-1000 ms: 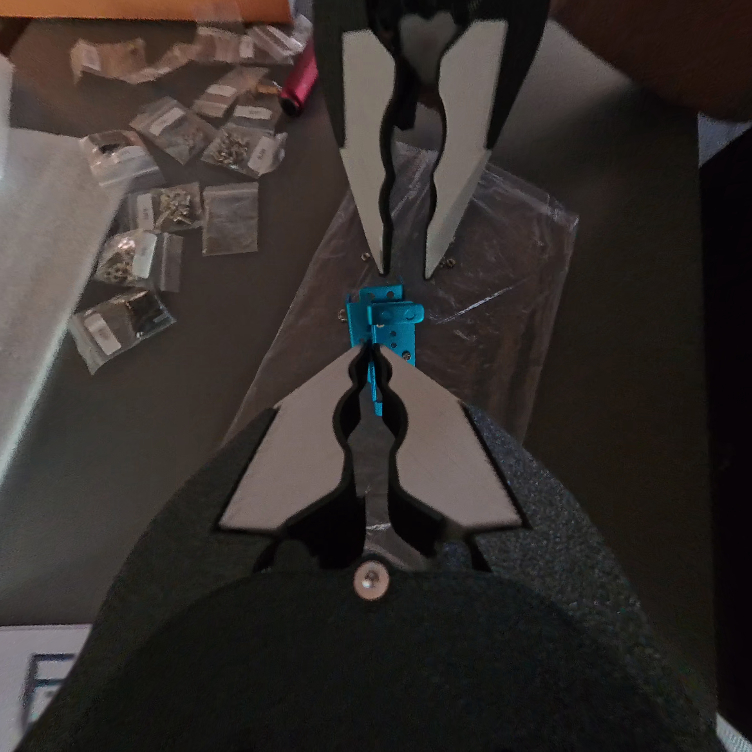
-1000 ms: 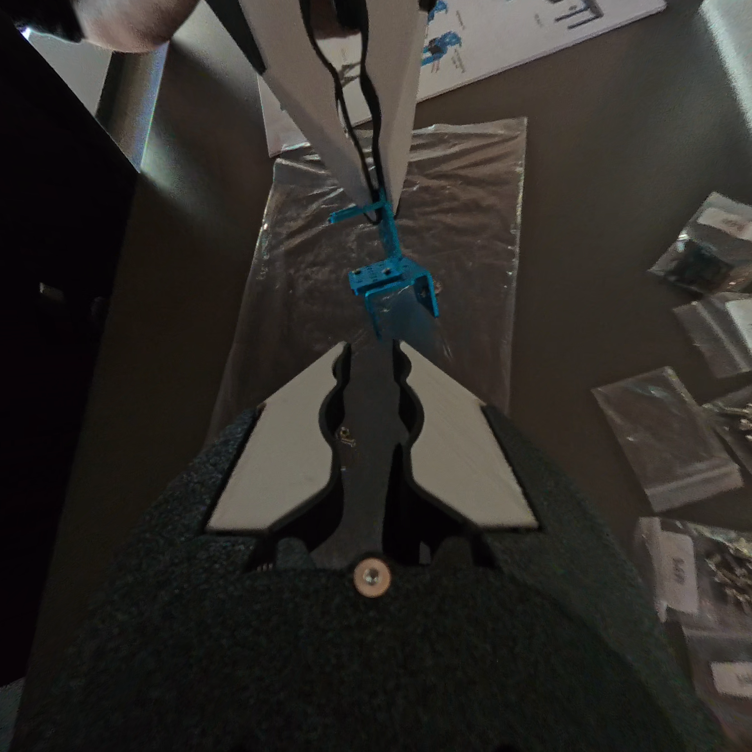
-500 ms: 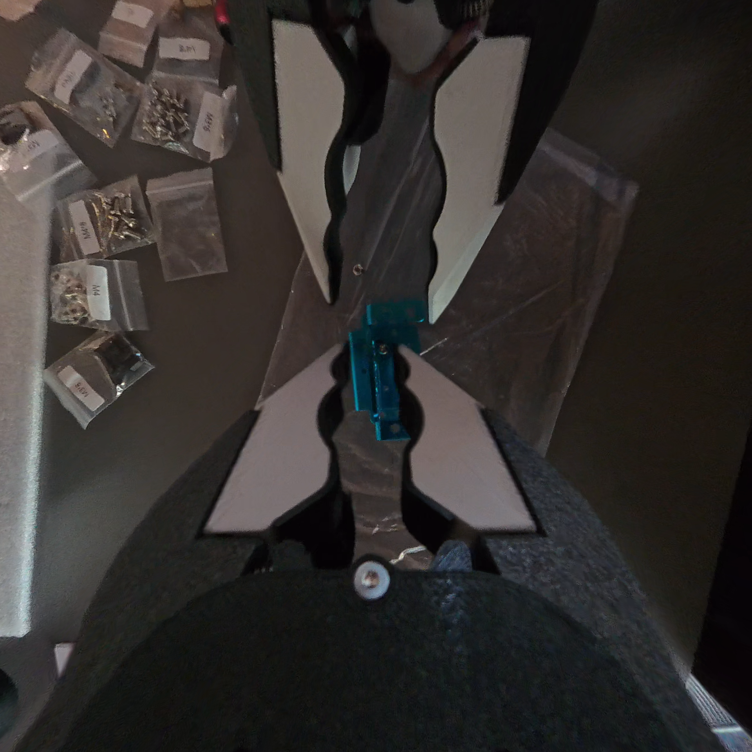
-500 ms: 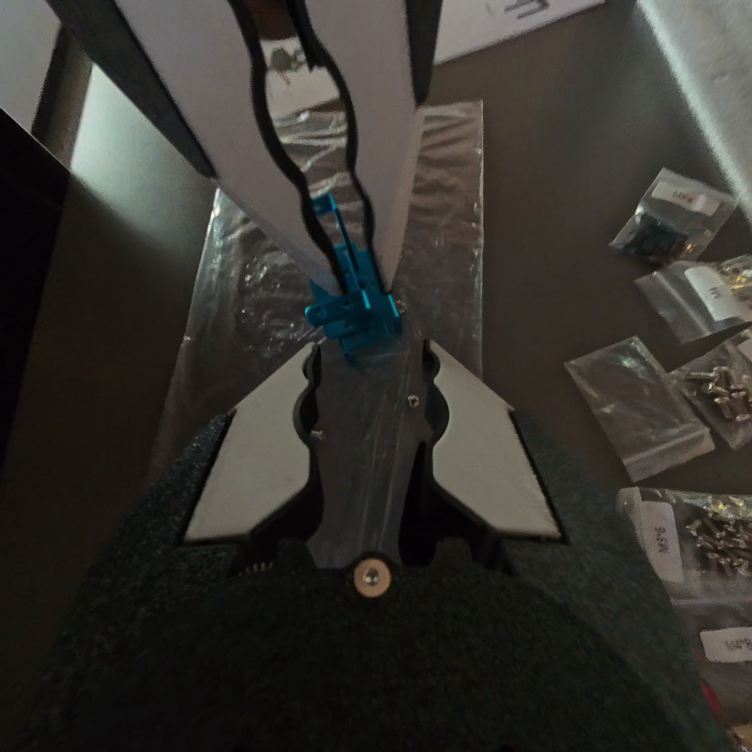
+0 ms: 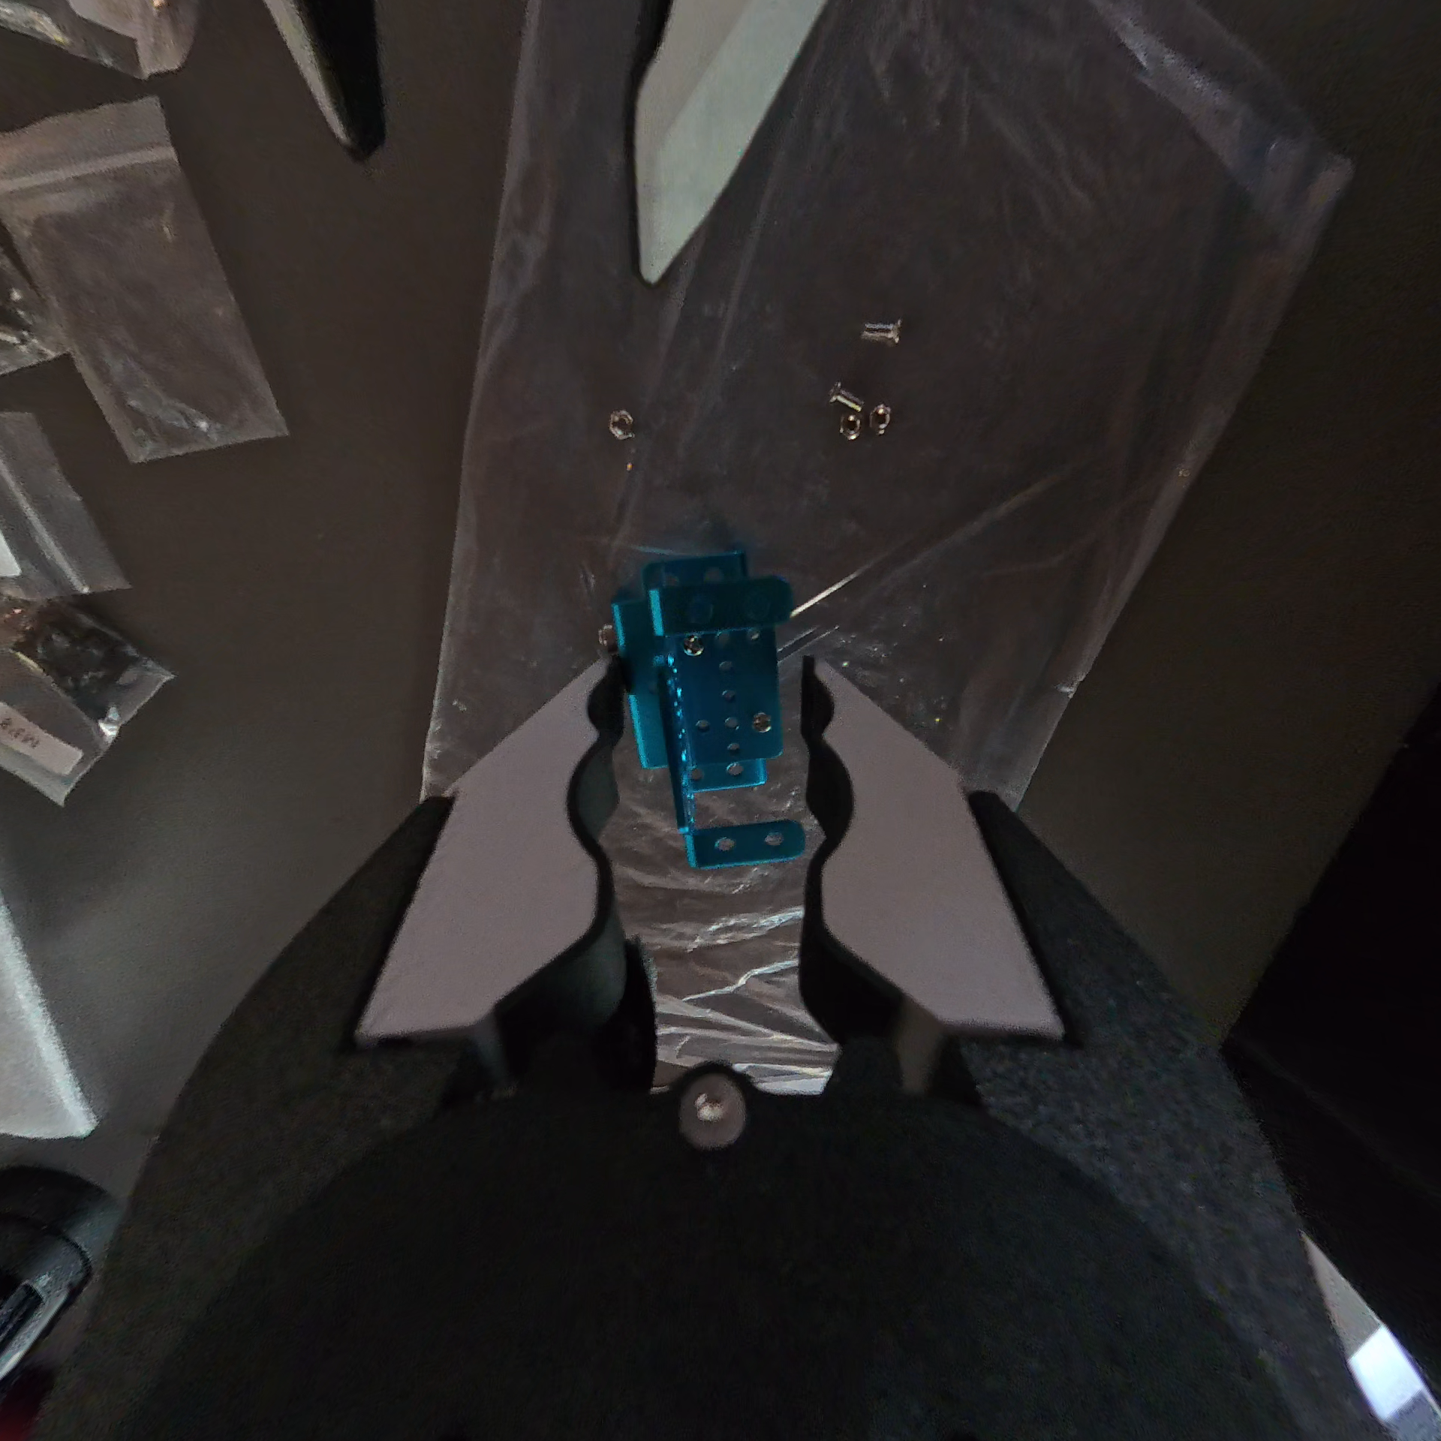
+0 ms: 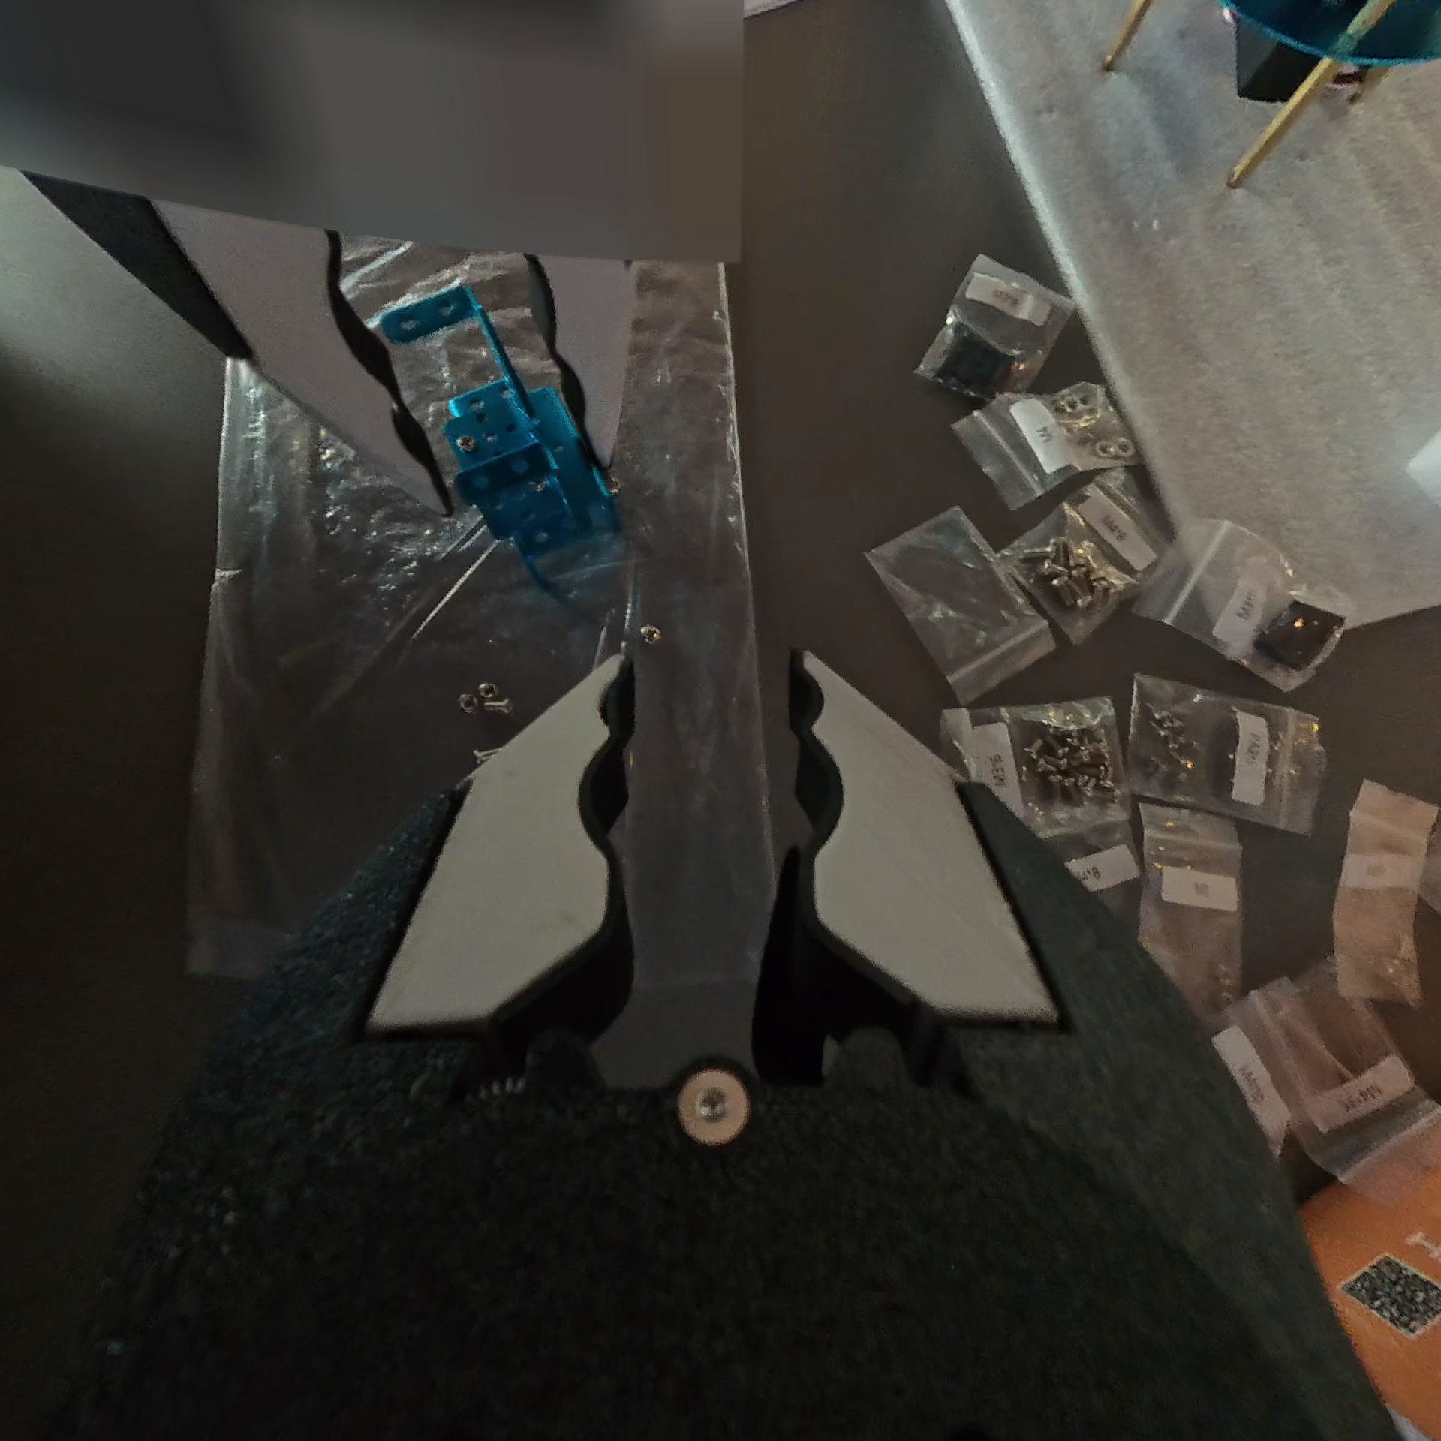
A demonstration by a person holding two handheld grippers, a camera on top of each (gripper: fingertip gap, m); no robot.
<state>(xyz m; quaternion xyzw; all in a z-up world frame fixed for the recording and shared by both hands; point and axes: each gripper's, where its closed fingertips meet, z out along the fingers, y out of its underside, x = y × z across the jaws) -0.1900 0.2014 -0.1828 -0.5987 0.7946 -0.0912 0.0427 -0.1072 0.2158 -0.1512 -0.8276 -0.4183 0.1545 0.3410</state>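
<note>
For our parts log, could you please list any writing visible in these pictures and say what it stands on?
White labels on the small clear bags: short printed codes, not copied here.
Bag label in the left wrist view: blurred.
Orange sheet: a square code pattern and marks too blurred to read.
Blue bracket assembly and clear plastic sheet: no writing.

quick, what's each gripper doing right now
Left gripper: open, fingers either side of the blue perforated metal bracket assembly, not gripping.
Right gripper: open, empty.
</note>
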